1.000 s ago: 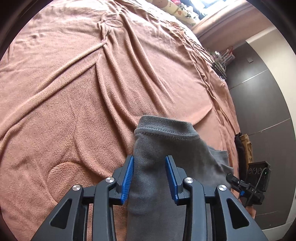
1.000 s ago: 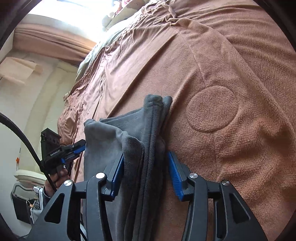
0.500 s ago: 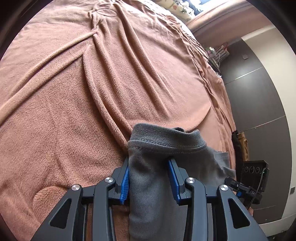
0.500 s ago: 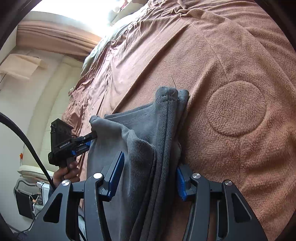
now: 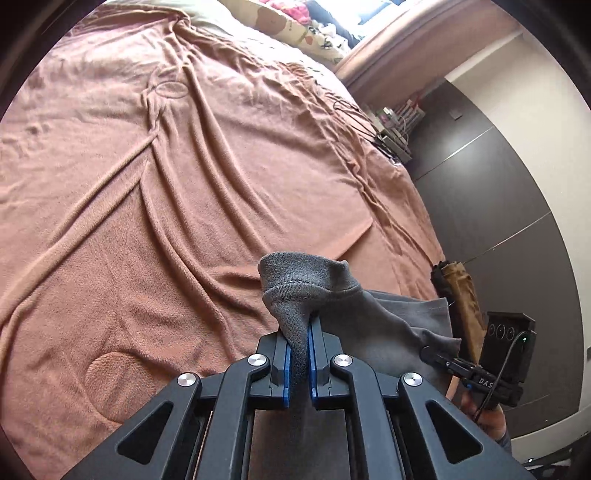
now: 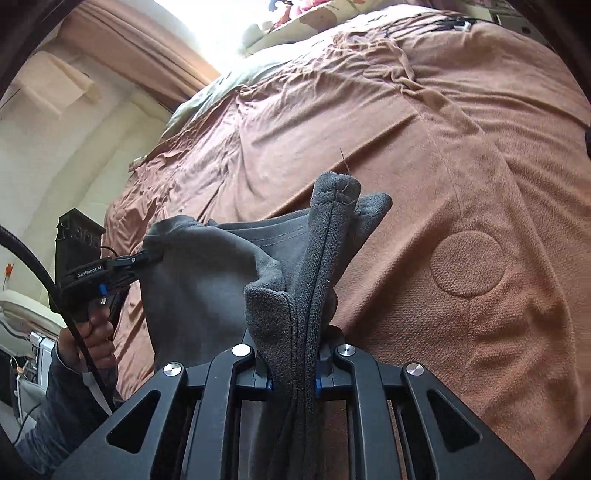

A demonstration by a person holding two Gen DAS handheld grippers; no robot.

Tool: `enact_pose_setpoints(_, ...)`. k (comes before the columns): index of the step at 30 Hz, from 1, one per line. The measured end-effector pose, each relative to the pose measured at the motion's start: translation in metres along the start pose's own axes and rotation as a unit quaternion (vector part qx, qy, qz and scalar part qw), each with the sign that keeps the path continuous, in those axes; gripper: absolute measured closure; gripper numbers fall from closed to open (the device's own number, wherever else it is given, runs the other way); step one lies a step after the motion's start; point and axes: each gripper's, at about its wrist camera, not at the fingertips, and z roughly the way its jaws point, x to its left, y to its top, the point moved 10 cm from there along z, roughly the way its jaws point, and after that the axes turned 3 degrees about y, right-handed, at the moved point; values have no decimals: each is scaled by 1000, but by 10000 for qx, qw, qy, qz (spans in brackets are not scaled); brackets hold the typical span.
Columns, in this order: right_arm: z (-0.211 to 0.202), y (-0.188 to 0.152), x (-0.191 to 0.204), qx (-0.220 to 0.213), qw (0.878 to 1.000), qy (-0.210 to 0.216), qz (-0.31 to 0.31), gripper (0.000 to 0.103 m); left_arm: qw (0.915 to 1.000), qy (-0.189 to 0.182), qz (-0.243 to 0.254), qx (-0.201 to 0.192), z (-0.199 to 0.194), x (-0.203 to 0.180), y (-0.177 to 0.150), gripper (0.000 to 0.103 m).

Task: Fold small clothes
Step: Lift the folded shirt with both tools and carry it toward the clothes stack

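Observation:
A small grey fleece garment hangs stretched between my two grippers above a brown blanket. My left gripper is shut on one hemmed end, with the cloth pinched thin between its blue pads. In the right wrist view the garment bunches in thick folds, and the jaws of my right gripper are closing with the pads pressing on that bundle. Each view shows the other tool: the right gripper at the garment's far corner, the left gripper likewise, held by a hand.
The brown blanket covers a wide bed, creased, with round embossed patches. Patterned pillows lie at its head. A dark wardrobe and a brown-and-black bundle stand past the bed's right edge. A cream wall lies beyond the other side.
Both pairs of jaws have gone from standing apart around the garment to pinching it. Both grippers have risen, lifting the cloth off the blanket.

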Motion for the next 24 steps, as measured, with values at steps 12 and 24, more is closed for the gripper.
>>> enact_pose_setpoints(12, -106, -40, 50, -580, 9955, -46, -743, 93, 9968, -54, 322, -729, -100, -54, -9, 96)
enact_pose_setpoints(24, -208, -88, 108, -1268, 9833, -67, -1305, 93, 9876, -141, 716, -1393, -199, -112, -50, 96)
